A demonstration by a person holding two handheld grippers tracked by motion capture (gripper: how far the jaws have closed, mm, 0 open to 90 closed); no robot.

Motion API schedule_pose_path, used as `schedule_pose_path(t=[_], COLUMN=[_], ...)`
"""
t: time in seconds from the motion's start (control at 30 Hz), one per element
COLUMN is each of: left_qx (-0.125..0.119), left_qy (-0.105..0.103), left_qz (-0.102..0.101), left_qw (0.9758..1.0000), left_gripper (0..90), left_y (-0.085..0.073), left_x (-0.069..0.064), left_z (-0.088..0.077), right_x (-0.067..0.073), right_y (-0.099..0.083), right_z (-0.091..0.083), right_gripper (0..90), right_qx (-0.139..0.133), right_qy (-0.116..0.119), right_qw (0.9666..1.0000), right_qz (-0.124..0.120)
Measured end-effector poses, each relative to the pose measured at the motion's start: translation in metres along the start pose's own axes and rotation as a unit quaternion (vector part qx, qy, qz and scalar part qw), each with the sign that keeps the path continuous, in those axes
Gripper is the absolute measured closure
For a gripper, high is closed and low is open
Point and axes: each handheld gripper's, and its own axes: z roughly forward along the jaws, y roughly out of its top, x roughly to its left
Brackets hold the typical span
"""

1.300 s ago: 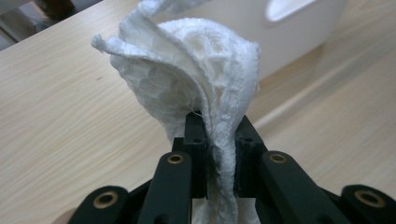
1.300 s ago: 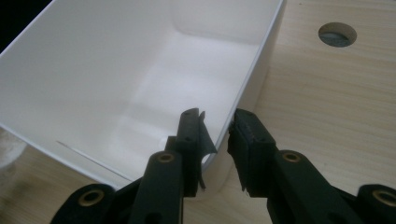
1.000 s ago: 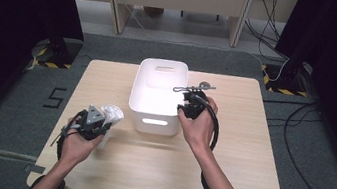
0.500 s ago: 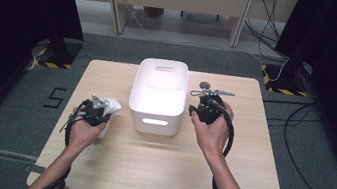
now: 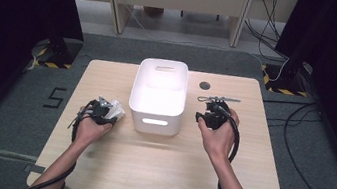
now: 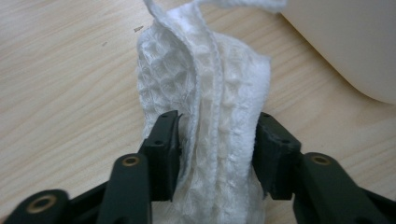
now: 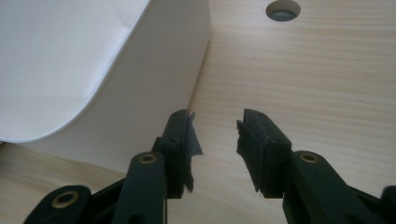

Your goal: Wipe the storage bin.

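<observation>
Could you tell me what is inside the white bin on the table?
The white bin looks empty from the high view: its lit floor and walls show nothing. The strip just inside its near wall is covered by the rim, so that part can't be checked.

- Cloth (image 6: 210,121): top & bottom cut off by frame edges in left gripper view.
- Bin (image 7: 93,70): mostly out of frame, right gripper view.
- Bin inside: washed out, contents unclear.

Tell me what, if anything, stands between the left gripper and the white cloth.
Nothing visible does. The white cloth already lies between the open jaws of the left gripper, which have just been opening, on the table beside the white bin.
</observation>
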Motion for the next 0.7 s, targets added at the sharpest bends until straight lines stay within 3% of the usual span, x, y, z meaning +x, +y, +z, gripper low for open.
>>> schedule_pose_path(t=[0.23, 0.5, 0.6, 0.7], left_qx=[-0.037, -0.069, -0.092, -0.082], left_qy=[0.005, -0.010, -0.014, -0.013], left_qz=[-0.002, -0.002, -0.002, 0.010], left_qw=[0.9993, 0.9975, 0.9956, 0.9965], left_gripper=[29.9, 24.8, 24.6, 24.5], left_y=[0.006, 0.005, -0.006, -0.024], left_x=[0.005, 0.006, 0.013, 0.023], left_z=[-0.025, -0.057, -0.080, -0.089], right_x=[-0.002, -0.005, -0.011, -0.019], right_y=[-0.001, -0.005, -0.009, -0.015], right_z=[-0.002, -0.003, -0.007, -0.013], right_gripper=[60.6, 60.2, 59.6, 58.9], right_qx=[0.002, 0.006, 0.006, 0.004], right_qy=[0.004, 0.003, 0.004, 0.002], right_qw=[1.0000, 1.0000, 1.0000, 1.0000], right_qz=[0.004, 0.003, 0.002, 0.006])
